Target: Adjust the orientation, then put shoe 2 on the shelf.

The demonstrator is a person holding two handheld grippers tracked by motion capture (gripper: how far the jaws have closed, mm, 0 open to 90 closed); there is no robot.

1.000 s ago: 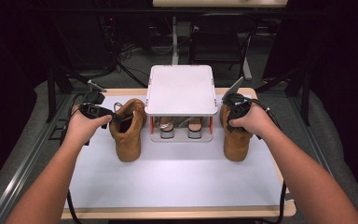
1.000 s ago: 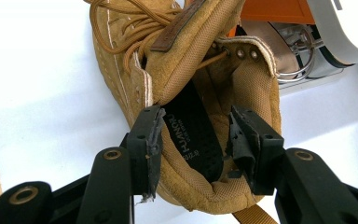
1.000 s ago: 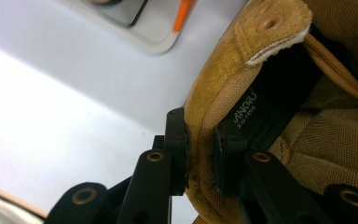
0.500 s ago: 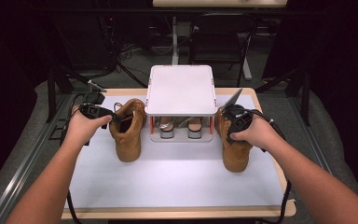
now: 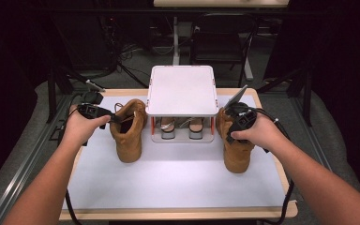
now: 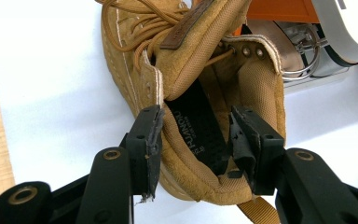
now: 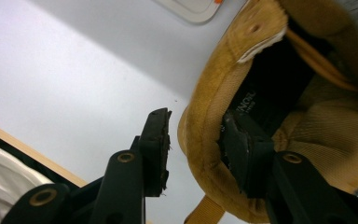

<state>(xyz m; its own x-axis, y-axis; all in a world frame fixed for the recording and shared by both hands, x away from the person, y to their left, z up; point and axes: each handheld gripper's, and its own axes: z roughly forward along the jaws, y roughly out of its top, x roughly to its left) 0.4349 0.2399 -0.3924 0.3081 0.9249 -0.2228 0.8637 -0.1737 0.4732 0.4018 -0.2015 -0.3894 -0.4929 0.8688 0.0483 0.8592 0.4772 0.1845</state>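
1. the right boot (image 5: 236, 145) now sits nearer the person's edge of the bench (image 5: 178, 180) than it did a second ago, when it stood level with the left boot (image 5: 127, 131) beside the rack. it has slid toward the front while the left one has stayed put.
2. the right tool (image 5: 238, 123) straddles the back collar of its boot: in the right gripper view one jaw sits inside the opening against the dark lining and the other hangs just outside the tan wall with a gap, so it reads as spread, not yet clamped, though the angle is poor and i may be misjudging light contact.
3. the left tool (image 5: 115, 118) is likewise parted around the heel collar of the left boot (image 6: 200, 93), one jaw outside the leather and one inside by the insole, neither pinching the wall.
4. the white shoe rack (image 5: 182, 89) stands at the back of the bench between the boots, with a pair of sandals (image 5: 182, 127) on its lower level.
5. judgement: the right boot is being repositioned first; both collars need a firm squeeze before either boot can be lifted.
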